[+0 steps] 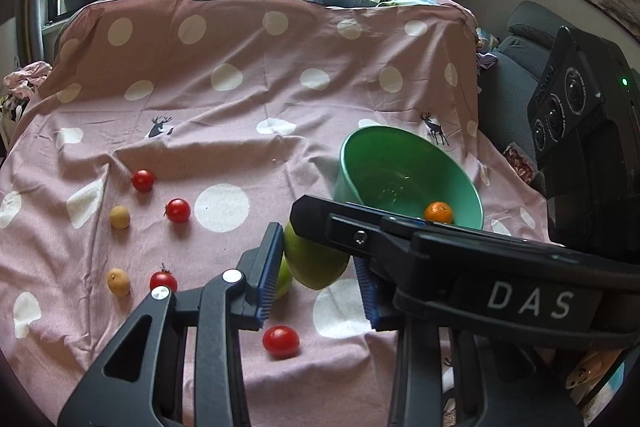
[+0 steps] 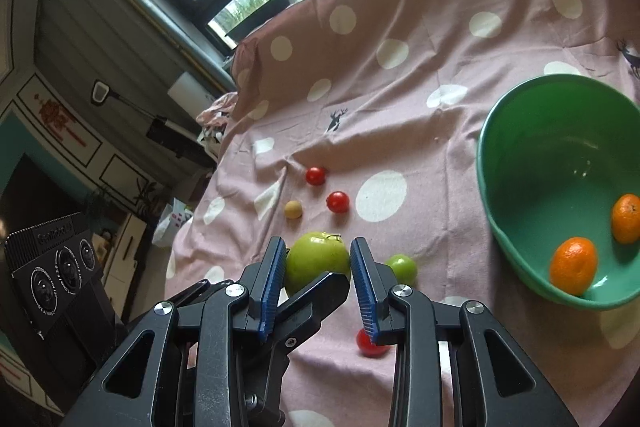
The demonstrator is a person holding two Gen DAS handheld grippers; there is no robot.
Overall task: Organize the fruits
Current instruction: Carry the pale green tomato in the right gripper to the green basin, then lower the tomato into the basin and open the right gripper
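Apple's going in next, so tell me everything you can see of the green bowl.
The green bowl looks like smooth, glossy plastic, round and deep, with its open side up. It stands on the pink dotted cloth, to the right of the loose fruit. Two oranges lie inside near its front wall; the rest is bare.

bowl [image 2: 520, 227]: right side of the cloth [image 2: 400, 107], two oranges [image 2: 573, 265] inside
tomatoes [image 2: 338, 202]: left of the bowl
apple [image 2: 316, 259]: apparently between the tomatoes and the near edge
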